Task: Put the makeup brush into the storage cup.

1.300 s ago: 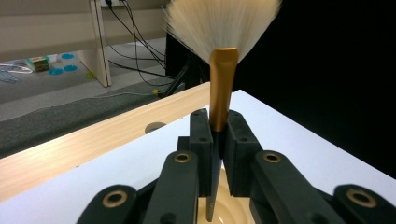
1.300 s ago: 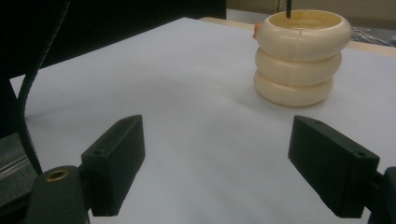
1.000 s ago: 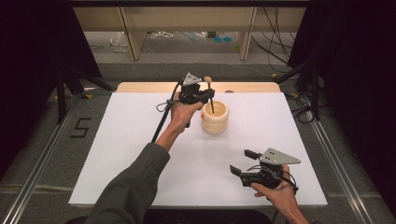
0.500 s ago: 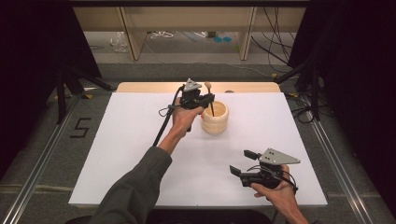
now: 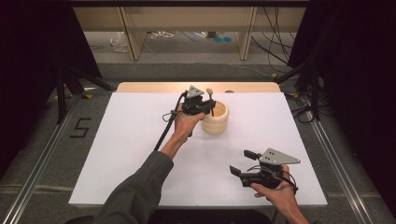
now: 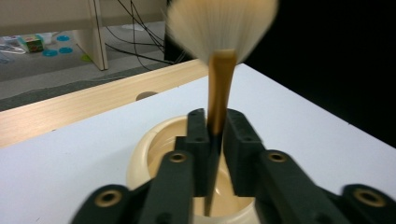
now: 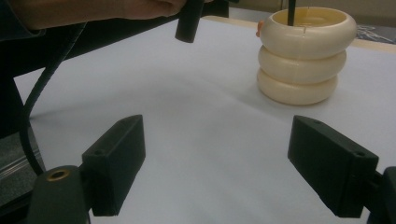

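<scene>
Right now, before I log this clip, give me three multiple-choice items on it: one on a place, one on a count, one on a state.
1. Where is the brush's lower end?
A. inside the cream holder
B. flat on the white table
C. in the right gripper

2. How many rounded rings stack up in the cream holder?
A. one
B. three
C. five

3. How do the right gripper's jaws stand?
A. shut on the brush
B. shut on nothing
C. open on nothing

Key: 1 A, the handle runs down between the left gripper's jaws into the holder. 2 B, three bulges show. 3 C, only bare table between its jaws.
</scene>
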Demonstrator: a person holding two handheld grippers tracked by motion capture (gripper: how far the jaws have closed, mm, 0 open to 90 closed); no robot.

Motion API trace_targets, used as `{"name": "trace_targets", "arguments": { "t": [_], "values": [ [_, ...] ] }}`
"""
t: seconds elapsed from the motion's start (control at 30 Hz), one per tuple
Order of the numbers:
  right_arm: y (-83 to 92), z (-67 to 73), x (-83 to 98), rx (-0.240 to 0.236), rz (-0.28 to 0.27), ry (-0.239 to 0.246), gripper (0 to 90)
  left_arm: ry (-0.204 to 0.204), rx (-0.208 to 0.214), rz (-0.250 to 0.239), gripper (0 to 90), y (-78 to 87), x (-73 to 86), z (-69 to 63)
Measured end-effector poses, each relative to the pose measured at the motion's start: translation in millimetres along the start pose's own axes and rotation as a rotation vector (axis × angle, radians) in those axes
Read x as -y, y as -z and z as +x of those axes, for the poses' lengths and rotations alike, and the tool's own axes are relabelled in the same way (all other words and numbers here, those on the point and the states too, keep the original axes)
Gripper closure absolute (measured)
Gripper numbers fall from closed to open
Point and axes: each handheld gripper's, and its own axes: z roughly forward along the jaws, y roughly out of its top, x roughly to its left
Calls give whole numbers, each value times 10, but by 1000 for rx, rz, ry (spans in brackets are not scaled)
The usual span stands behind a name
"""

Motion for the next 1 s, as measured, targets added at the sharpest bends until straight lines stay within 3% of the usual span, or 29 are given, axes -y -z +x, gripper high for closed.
{"name": "trace_targets", "arguments": {
  "t": [0.17, 0.33, 0.37, 0.43, 0.5, 0.6, 0.63, 0.67, 0.9, 0.93, 1.0],
  "values": [
    [-1, -3, 2, 0, 2, 0, 200, -26, -33, 10, 490, 77, 13, 6],
    [-22, -9, 6, 0, -26, 8, 200, -74, -71, 31, 314, 231, 43, 31],
    [-5, 0, 3, 1, 0, -2, 200, -68, -70, 36, 293, 268, 48, 44],
    [-16, -15, 5, 7, -14, 14, 200, -56, -58, 40, 247, 349, 61, 56],
    [-26, -3, 13, -12, -16, -12, 199, -58, -59, 44, 231, 445, 82, 60],
    [1, -13, 1, 10, 5, -5, 198, -41, -54, 40, 219, 579, 114, 78],
    [-26, -12, 11, -6, -23, -17, 197, -47, -54, 37, 215, 618, 122, 90],
    [-28, -26, 10, 9, -37, 7, 197, -44, -56, 34, 213, 654, 130, 97],
    [-19, -29, 6, 6, -36, 1, 196, -36, -40, 2, 195, 874, 180, 70],
    [-13, -20, 4, -2, -27, -20, 196, -27, -37, -4, 193, 901, 188, 62],
    [2, -32, -3, 10, -22, -6, 196, -24, -26, -16, 184, 958, 202, 44]
  ]
}}
